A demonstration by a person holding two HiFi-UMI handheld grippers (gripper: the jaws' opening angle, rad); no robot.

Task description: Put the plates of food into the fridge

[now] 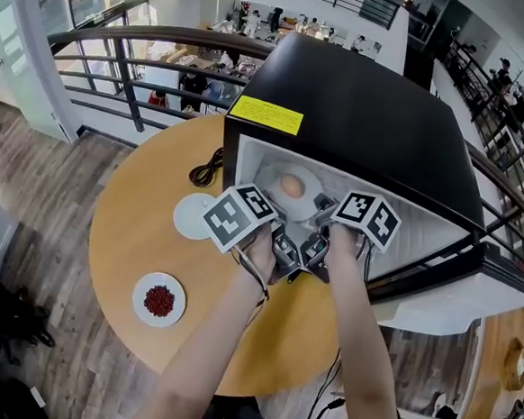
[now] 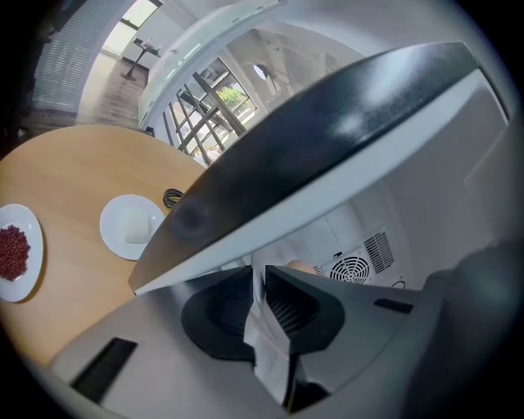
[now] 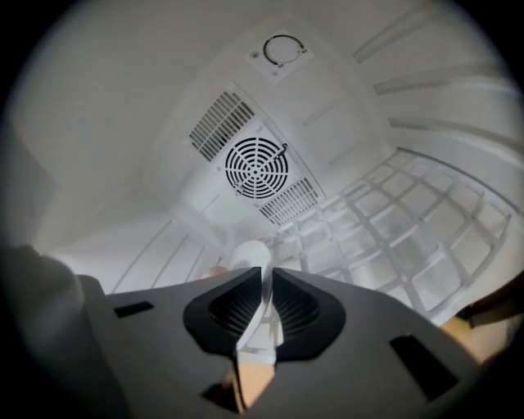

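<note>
We have both tongs reaching into the open mini fridge (image 1: 368, 122). The left gripper (image 2: 259, 307) and right gripper (image 3: 265, 315) are each clamped on the near rim of the white plate (image 1: 266, 177), which carries a round orange-tan food (image 1: 291, 186). Outside on the round wooden table (image 1: 124, 238) we see a plate of red bits (image 1: 159, 300) and a plate with a white block (image 1: 192, 215).

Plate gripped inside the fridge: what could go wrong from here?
1. The left claw and right claw both pinch only the thin near rim of the plate, so it may tip and the round orange food could roll off.
2. The wire shelf has open gaps, so a plate set down unevenly might rock.
3. The fridge looms close over the left claw, so pulling out could bump it.
</note>
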